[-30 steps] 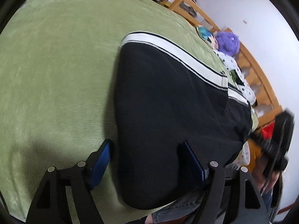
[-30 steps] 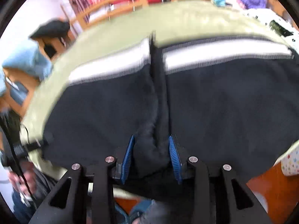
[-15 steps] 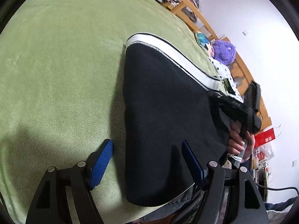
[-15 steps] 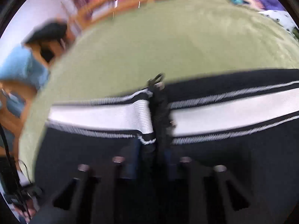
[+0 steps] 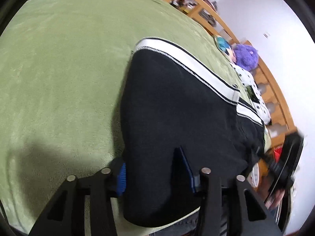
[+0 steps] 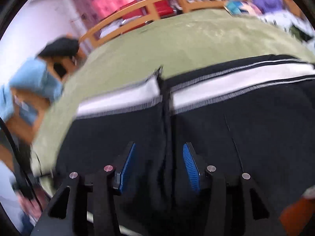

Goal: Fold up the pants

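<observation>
Black pants (image 5: 177,108) with a white side stripe (image 5: 196,68) lie flat on a green blanket (image 5: 59,68). My left gripper (image 5: 153,174) straddles their near left edge. Its jaws are closing, the left pad (image 5: 121,179) at the fabric's border and the right pad (image 5: 185,169) on top of the cloth. In the right wrist view the pants (image 6: 246,137) show a dark seam running down the middle. My right gripper (image 6: 159,165) hangs over that seam, its jaws opening, the fabric between the pads but not pinched.
A wooden bed rail (image 5: 275,90) runs along the far and right sides, with a purple plush toy (image 5: 246,57) and a spotted cloth (image 5: 254,92) beside it. Blue fabric (image 6: 33,76) and a dark item (image 6: 59,47) lie off the bed's left. The blanket (image 6: 187,39) stretches beyond the pants.
The left jaws have narrowed around the pants' edge. The right gripper went forward to the white stripe with its jaws shut, then came back and spread them again.
</observation>
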Demonstrator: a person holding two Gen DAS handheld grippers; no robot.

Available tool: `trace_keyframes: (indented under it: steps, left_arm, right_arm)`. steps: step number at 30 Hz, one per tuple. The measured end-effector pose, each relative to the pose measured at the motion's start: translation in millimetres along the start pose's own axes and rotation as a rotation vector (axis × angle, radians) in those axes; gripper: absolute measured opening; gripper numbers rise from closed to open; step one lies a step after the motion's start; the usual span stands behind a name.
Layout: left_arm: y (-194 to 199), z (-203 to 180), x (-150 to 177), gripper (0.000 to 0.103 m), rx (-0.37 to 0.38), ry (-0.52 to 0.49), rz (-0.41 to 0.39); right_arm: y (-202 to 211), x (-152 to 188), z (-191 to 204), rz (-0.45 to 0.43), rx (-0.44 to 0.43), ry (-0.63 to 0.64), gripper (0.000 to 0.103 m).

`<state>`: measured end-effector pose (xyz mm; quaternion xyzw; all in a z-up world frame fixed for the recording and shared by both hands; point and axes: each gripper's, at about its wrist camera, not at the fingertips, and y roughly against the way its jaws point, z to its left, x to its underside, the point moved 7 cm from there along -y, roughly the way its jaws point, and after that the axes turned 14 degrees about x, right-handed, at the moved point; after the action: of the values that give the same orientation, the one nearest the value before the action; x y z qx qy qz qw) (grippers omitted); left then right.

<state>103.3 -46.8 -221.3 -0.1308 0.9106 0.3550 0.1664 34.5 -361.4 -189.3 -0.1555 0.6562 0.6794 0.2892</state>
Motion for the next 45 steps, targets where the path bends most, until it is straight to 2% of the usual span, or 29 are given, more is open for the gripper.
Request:
trace_keyframes:
  steps: [2, 3, 5, 6, 8, 9, 13, 17, 20, 22, 24, 27, 29, 32, 34, 35, 36, 37, 39, 40, 43, 45]
  left_arm:
    - [3, -8, -1, 0.02, -0.005, -0.031, -0.013]
    - [6, -14, -3, 0.019, -0.017, -0.057, -0.022]
    - [16, -33, -10, 0.018, -0.015, -0.102, -0.041]
    - [25, -51, -14, 0.017, 0.004, -0.136, -0.057]
    - [36, -75, -23, 0.017, 0.034, -0.182, -0.082]
    - [41, -97, -28, 0.017, 0.052, -0.218, -0.097]
    - [45, -170, -41, 0.017, 0.066, -0.354, -0.132]
    - [34, -247, -49, 0.017, 0.097, -0.45, -0.145]
    - [8, -309, -51, 0.017, 0.122, -0.534, -0.149]
    - [-23, -350, -47, 0.017, 0.159, -0.566, -0.129]
    - [-55, -384, -42, 0.017, 0.189, -0.59, -0.103]
    - [-125, -438, -26, 0.017, 0.228, -0.623, -0.048]
    - [-172, -461, -13, 0.017, 0.262, -0.62, 0.0]
    - [-232, -477, 17, 0.017, 0.299, -0.642, 0.084]
    - [-269, -472, 39, 0.017, 0.328, -0.601, 0.214]
    - [-277, -466, 43, 0.019, 0.32, -0.569, 0.25]
    - [-282, -455, 44, 0.027, 0.308, -0.534, 0.279]
    - [-281, -446, 42, 0.032, 0.299, -0.518, 0.277]
    - [-265, -424, 30, 0.056, 0.284, -0.492, 0.238]
    - [-257, -415, 25, 0.06, 0.28, -0.485, 0.219]
    - [-229, -381, 4, 0.063, 0.229, -0.466, 0.157]
    - [-209, -344, -8, 0.071, 0.153, -0.44, 0.121]
  right_arm:
    - [-15, 21, -6, 0.025, 0.025, 0.014, 0.045]
    - [-16, 26, -9, -0.009, 0.014, -0.007, 0.045]
    - [-5, 23, -17, -0.001, 0.002, -0.032, 0.043]
    - [7, 19, -22, -0.013, 0.0, -0.059, 0.036]
    - [27, 19, -35, -0.071, 0.006, -0.098, 0.035]
    - [42, 20, -46, -0.1, 0.019, -0.108, 0.035]
    - [69, 23, -88, -0.125, 0.103, -0.099, 0.035]
    - [99, 31, -151, -0.118, 0.154, -0.198, 0.035]
    - [115, 37, -205, -0.127, 0.195, -0.297, 0.038]
    - [126, 43, -245, -0.129, 0.199, -0.369, 0.038]
    - [128, 48, -263, -0.118, 0.211, -0.408, 0.038]
    - [131, 62, -303, -0.089, 0.244, -0.459, 0.038]
    - [128, 69, -316, -0.065, 0.254, -0.478, 0.038]
    - [121, 82, -340, -0.026, 0.3, -0.469, 0.038]
    - [113, 86, -351, -0.004, 0.318, -0.474, 0.038]
    - [109, 87, -356, 0.005, 0.318, -0.481, 0.038]
    - [106, 86, -361, 0.003, 0.315, -0.486, 0.038]
    - [106, 85, -363, -0.004, 0.313, -0.49, 0.038]
    - [103, 75, -366, -0.031, 0.299, -0.493, 0.039]
    - [102, 69, -366, -0.038, 0.291, -0.488, 0.039]
    - [97, 34, -358, -0.1, 0.237, -0.451, 0.04]
    - [91, 9, -348, -0.15, 0.192, -0.408, 0.05]
